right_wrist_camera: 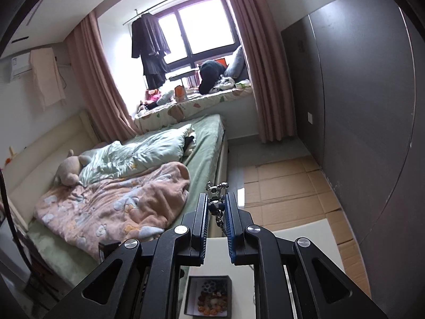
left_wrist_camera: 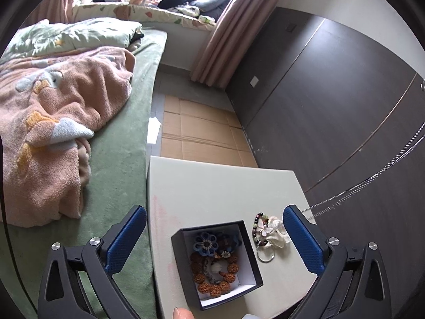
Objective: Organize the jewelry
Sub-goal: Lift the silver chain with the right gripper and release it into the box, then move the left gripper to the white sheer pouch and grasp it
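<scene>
Holding a chain (right_wrist_camera: pixel 216 207) pinched by its pendant, right gripper (right_wrist_camera: pixel 215 207) lifts it clear of the table (left_wrist_camera: pixel 225 186), while left gripper (left_wrist_camera: pixel 215 228) gapes empty over the box (left_wrist_camera: pixel 216 263), bracelets (left_wrist_camera: pixel 265 235) at its 3 o'clock.

**Daylight from one window, fisheye bend at every edge**

Soft daylight enters through the window (right_wrist_camera: pixel 202 30) — its panes are blown out to white in the right wrist view. The room is evenly lit and shadows are faint. A pale glare patch lies on the floor (left_wrist_camera: pixel 154 130) beside the bed. Both views sit inside a dark circular vignette, and straight lines such as the wardrobe (right_wrist_camera: pixel 366 101) edges bow strongly toward the rim. Focus is sharp in the middle — slightly soft at the margins.
</scene>
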Demonstrator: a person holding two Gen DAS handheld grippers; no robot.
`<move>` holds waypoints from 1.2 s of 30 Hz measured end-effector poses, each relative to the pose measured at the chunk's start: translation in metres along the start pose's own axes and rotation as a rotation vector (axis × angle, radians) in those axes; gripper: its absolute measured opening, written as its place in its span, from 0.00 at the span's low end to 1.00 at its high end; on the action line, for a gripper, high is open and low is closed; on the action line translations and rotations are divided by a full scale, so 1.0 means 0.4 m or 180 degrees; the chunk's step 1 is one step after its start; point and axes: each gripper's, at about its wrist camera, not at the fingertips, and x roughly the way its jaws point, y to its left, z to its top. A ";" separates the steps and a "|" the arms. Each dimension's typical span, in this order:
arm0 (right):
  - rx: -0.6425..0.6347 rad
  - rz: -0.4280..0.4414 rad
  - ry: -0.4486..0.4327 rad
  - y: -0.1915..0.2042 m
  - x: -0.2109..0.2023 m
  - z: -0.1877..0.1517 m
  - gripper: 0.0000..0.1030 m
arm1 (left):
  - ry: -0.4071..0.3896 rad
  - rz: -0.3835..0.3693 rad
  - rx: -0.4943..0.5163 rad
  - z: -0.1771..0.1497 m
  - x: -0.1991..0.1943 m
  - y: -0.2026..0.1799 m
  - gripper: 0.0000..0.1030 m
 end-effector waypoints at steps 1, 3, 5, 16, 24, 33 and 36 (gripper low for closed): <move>-0.0025 0.0015 -0.0022 0.016 -0.005 0.010 0.14 | -0.0028 0.0042 0.0005 0.001 -0.003 0.003 1.00; -0.0070 0.0046 -0.0056 0.043 -0.012 0.024 0.14 | -0.0064 0.0096 0.0010 0.002 -0.010 0.012 1.00; -0.0116 0.0071 -0.0076 0.071 -0.013 0.031 0.14 | -0.0082 0.0104 0.0015 0.002 -0.014 0.018 1.00; -0.0253 0.0258 0.0046 0.150 0.027 0.005 0.14 | -0.0223 0.0004 -0.0018 -0.001 -0.039 0.045 1.00; -0.0129 0.0399 0.0792 0.120 0.180 -0.149 0.14 | -0.0183 0.0152 -0.0051 0.006 -0.045 0.067 1.00; 0.0179 0.0218 0.1074 -0.032 0.242 -0.233 0.55 | -0.0105 0.0255 -0.0016 0.009 -0.029 0.036 1.00; 0.0255 0.0174 0.1091 -0.079 0.240 -0.238 0.62 | -0.0074 0.0255 0.0063 0.007 -0.013 -0.003 1.00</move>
